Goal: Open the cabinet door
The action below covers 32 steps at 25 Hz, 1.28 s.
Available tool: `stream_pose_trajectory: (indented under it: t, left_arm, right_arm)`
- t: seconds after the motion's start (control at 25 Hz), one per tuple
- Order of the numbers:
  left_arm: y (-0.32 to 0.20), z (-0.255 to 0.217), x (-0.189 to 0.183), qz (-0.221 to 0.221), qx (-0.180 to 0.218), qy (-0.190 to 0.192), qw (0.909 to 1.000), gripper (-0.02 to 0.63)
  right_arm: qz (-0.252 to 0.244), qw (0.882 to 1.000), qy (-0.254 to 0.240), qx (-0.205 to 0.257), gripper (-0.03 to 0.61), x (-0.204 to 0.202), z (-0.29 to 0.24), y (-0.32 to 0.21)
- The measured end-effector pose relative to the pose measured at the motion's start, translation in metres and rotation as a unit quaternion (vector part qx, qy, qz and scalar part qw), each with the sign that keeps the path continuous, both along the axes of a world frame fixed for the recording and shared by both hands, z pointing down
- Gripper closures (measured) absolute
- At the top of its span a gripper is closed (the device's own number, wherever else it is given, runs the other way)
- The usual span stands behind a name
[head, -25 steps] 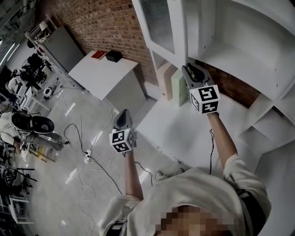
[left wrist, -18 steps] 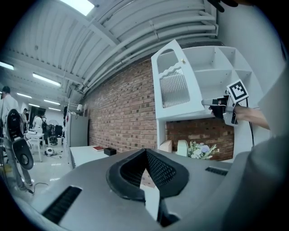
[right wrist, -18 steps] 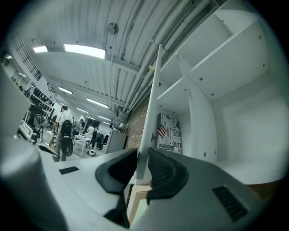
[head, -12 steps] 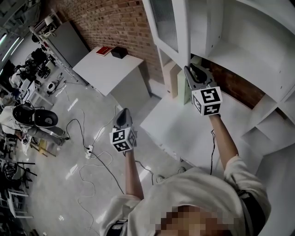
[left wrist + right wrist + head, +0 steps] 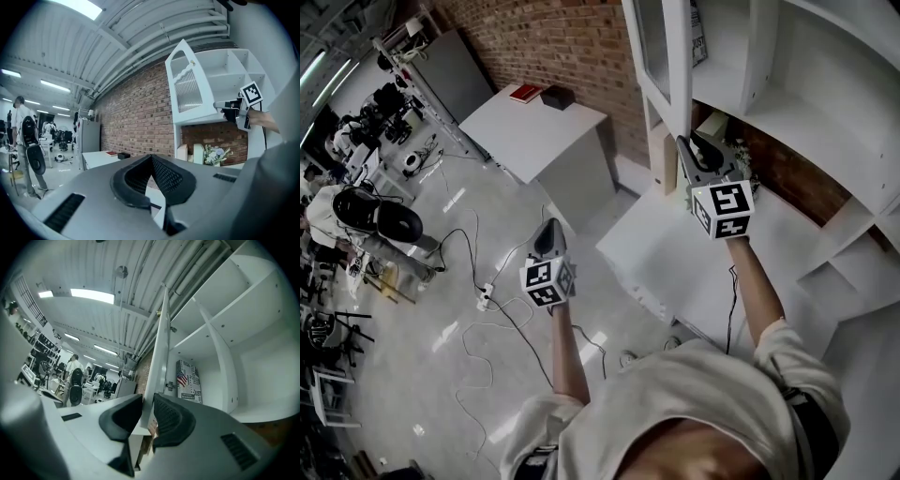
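The cabinet door (image 5: 661, 47) hangs at the upper left of the white cabinet (image 5: 787, 112), swung well out from its front. In the head view it now shows nearly edge-on, where a second earlier its glazed face was turned more toward the camera. With that swing the top compartment behind it is uncovered, and a flag poster (image 5: 698, 37) on its back wall comes into sight.

The right gripper (image 5: 692, 150) pinches the door's lower edge. Its own view shows the thin white panel running up between the 2 dark pads, both of them set against it. That grip looks the same as in the earlier pictures, so the pull is carrying the door and has not slipped.

The left gripper (image 5: 549, 234) hangs out to the left over the floor, well apart from the cabinet. Its jaws are pressed together at the tips with nothing between them, and it takes no part in the work.

Judging by the angle, the door is most of the way open. What remains is likely a short further swing and then a release. The flowers (image 5: 216, 153) on the counter below sit clear of the door's path.
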State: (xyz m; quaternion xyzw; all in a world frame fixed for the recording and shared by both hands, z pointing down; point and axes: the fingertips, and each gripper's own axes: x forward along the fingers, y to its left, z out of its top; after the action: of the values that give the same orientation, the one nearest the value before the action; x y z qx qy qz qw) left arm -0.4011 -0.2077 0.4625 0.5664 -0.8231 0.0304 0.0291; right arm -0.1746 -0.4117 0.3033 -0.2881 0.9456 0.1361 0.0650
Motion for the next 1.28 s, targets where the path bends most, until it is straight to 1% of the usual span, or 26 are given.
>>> stream_pose_trajectory:
  t: [0.36,0.8,1.04,1.28]
  left_arm:
    - [0.031,-0.004,-0.018,-0.027,0.002,0.0,0.9996,0.588]
    - [0.072,-0.005,-0.045,-0.07,0.002,0.002,0.9975,0.588]
    - [0.098,-0.001,-0.06,-0.096,-0.001,0.005,0.9954,0.588]
    - [0.124,-0.001,-0.074,-0.119,0.0,0.006,0.9929,0.588]
  right_arm:
    - [-0.029,1.0,-0.004,0.008,0.48,-0.036,-0.002,0.031]
    - [-0.071,0.997,0.008,0.017,0.476,-0.091,-0.002,0.059]
    - [-0.077,0.997,-0.005,0.014,0.48,-0.116,-0.001,0.066]
    - [-0.086,0.996,0.002,0.019,0.484,-0.143,-0.002,0.074]
